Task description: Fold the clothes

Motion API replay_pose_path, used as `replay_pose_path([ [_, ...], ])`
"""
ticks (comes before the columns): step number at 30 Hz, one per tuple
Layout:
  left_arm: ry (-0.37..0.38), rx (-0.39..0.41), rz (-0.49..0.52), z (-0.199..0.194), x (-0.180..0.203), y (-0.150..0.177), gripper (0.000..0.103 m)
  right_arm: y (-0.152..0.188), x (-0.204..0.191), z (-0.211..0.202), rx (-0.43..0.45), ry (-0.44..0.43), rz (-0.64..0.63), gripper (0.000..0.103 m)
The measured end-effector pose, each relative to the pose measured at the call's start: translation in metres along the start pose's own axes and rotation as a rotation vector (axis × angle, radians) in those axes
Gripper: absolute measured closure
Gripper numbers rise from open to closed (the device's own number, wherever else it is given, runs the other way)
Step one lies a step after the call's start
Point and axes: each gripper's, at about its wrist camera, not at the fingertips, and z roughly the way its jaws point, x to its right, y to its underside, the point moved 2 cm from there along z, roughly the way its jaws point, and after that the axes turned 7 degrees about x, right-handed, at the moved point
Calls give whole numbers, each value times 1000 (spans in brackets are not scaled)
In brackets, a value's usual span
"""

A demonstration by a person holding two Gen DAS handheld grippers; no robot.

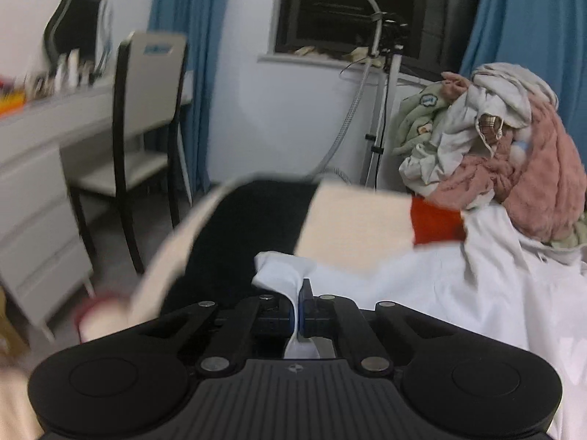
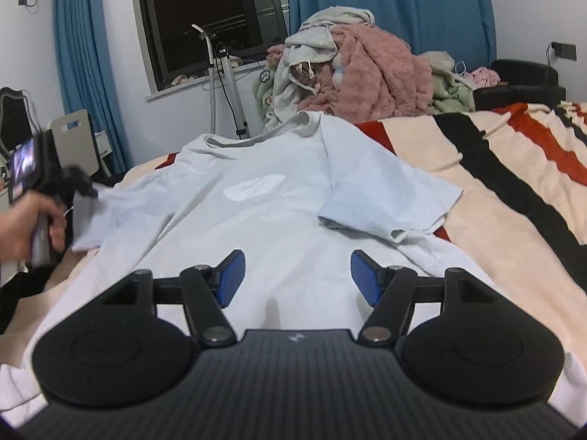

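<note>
A pale blue T-shirt [image 2: 256, 198] lies spread face up on the striped bedspread [image 2: 495, 168], collar toward the far end. Its right sleeve [image 2: 392, 201] is folded inward onto the body. My right gripper [image 2: 296, 275] hovers open over the shirt's lower middle, with nothing between its blue pads. My left gripper [image 1: 299, 311] is shut on a pinch of the shirt's left sleeve fabric [image 1: 282, 271]. In the right wrist view the left gripper [image 2: 79, 183] shows at the far left, held by a hand [image 2: 25, 227], with the sleeve lifted off the bed edge.
A heap of unfolded clothes [image 2: 367, 69], pink and white, sits at the bed's far end. A chair [image 1: 146, 128] and a white desk with drawers [image 1: 40, 168] stand left of the bed. A tripod stand [image 2: 227, 84] is by the dark window.
</note>
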Motion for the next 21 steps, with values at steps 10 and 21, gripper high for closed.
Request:
replay_pose_path([
  [10, -227, 47, 188, 89, 32, -71, 100, 2, -4, 20, 14, 15, -28, 37],
  [21, -95, -100, 32, 62, 32, -40, 56, 1, 4, 38, 13, 11, -37, 37],
])
